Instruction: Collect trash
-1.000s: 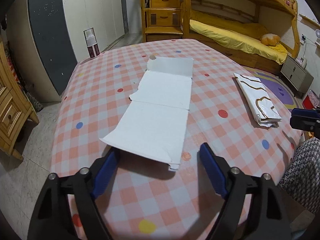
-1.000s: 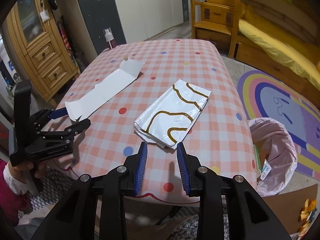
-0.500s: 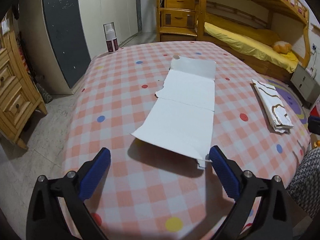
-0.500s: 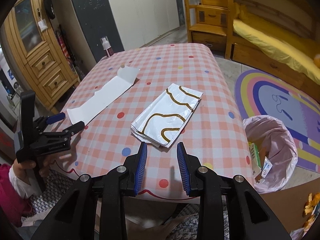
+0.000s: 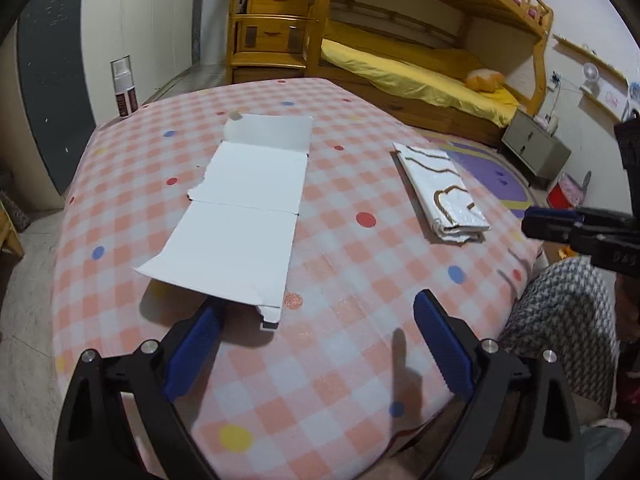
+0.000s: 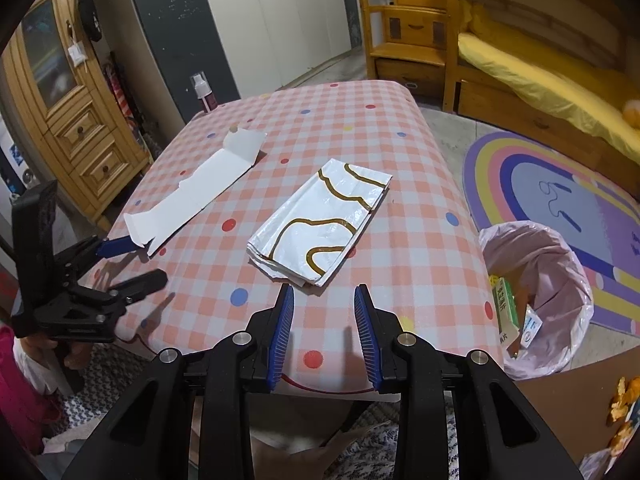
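A flattened white cardboard piece (image 5: pixel 240 216) lies lengthwise on the checked table (image 5: pixel 360 360), with its torn near edge lifted a little. My left gripper (image 5: pixel 316 306) is wide and its jaws are closing. The card's near corner sits between them, over the left fingertip (image 5: pixel 204 320), and neither pad presses on it. A folded white plastic bag with brown lines (image 6: pixel 320 224) lies mid-table, just ahead of my right gripper (image 6: pixel 324 292), which is open with nothing between its fingers. The right wrist view shows the left gripper (image 6: pixel 146 260) at the card's end (image 6: pixel 140 228).
A trash bin lined with a pink bag (image 6: pixel 496 236) stands on the floor right of the table and holds cartons. A spray bottle (image 6: pixel 204 92) stands at the table's far corner. A wooden cabinet (image 6: pixel 76 128) is on the left, a bunk bed (image 5: pixel 420 72) behind, and a rainbow rug (image 6: pixel 540 176) on the right.
The left gripper's jaws spread wider, and it shifted right along the card's near edge, so the card now sits by its left finger. The right gripper hardly moved.
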Motion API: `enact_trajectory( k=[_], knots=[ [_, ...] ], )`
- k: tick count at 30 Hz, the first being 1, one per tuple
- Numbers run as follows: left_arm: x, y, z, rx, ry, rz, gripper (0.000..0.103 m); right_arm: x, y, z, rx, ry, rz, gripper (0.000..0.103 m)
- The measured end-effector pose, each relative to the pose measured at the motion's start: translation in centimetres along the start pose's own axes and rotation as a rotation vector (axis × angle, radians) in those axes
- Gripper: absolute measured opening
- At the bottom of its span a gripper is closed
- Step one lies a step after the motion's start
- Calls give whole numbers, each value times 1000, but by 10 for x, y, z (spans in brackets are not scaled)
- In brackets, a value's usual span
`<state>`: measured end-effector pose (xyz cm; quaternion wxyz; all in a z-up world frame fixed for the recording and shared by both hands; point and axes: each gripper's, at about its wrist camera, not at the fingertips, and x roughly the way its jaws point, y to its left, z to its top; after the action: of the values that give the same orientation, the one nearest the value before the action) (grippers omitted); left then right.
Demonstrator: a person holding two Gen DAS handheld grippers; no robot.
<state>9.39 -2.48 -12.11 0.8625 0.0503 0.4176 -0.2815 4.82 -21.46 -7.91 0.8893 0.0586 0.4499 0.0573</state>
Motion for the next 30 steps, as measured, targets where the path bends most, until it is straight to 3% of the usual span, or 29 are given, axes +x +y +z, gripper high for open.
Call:
enact_trajectory(
  k=[4, 10, 21, 30],
  knots=[
    [-11, 16, 3, -76, -32, 83, 95, -1, -2, -2, 6, -2, 3, 33],
    [-10, 38, 9, -88, -31, 169, 96, 0, -7, -3, 21, -5, 14, 34],
    [24, 30, 24, 46, 62, 155, 94, 2, -13, -6, 36, 4, 9, 34],
    [17, 19, 12, 65, 43, 168, 89, 6, -12, -8, 35, 14, 16, 35]
  ],
)
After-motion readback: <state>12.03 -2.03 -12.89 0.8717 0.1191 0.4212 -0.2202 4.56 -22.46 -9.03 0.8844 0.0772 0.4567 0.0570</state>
